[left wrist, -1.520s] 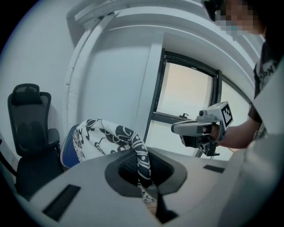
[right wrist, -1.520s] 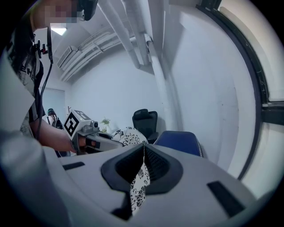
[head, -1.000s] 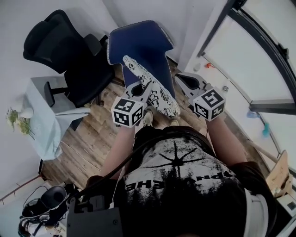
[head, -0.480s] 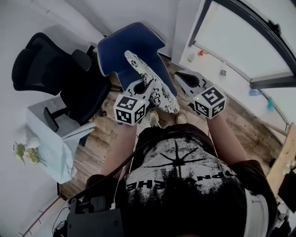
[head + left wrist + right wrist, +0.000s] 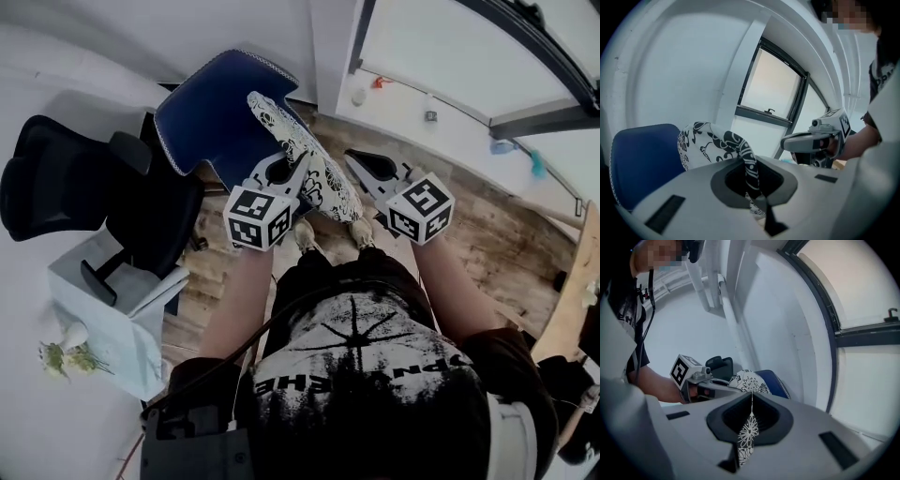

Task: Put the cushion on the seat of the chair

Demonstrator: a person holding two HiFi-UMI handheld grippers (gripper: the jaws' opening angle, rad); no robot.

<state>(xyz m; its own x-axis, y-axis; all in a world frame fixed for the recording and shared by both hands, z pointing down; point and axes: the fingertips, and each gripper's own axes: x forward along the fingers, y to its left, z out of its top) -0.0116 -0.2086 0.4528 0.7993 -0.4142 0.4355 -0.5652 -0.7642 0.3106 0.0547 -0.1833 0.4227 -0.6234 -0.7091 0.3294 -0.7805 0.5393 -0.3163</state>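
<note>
The cushion [image 5: 302, 167], white with a black floral print, hangs on edge between my two grippers, over the front of the blue chair [image 5: 211, 117]. My left gripper [image 5: 284, 180] is shut on its near left edge; in the left gripper view the fabric [image 5: 715, 145] runs into the closed jaws [image 5: 753, 190], with the blue chair [image 5: 642, 164] behind. My right gripper [image 5: 364, 171] is shut on a thin corner of the cushion [image 5: 747, 439], and the rest of it [image 5: 749, 380] bulges ahead beside the blue chair [image 5: 774, 380].
A black office chair [image 5: 84, 197] stands left of the blue chair. A small table with a pale cloth [image 5: 117, 319] and flowers is at lower left. A wall and a large window [image 5: 450, 47] lie beyond, above wooden floor [image 5: 487, 244].
Both grippers have carried the cushion a little lower and toward the blue chair. The head camera has swung, so the chairs now sit further left in view.
</note>
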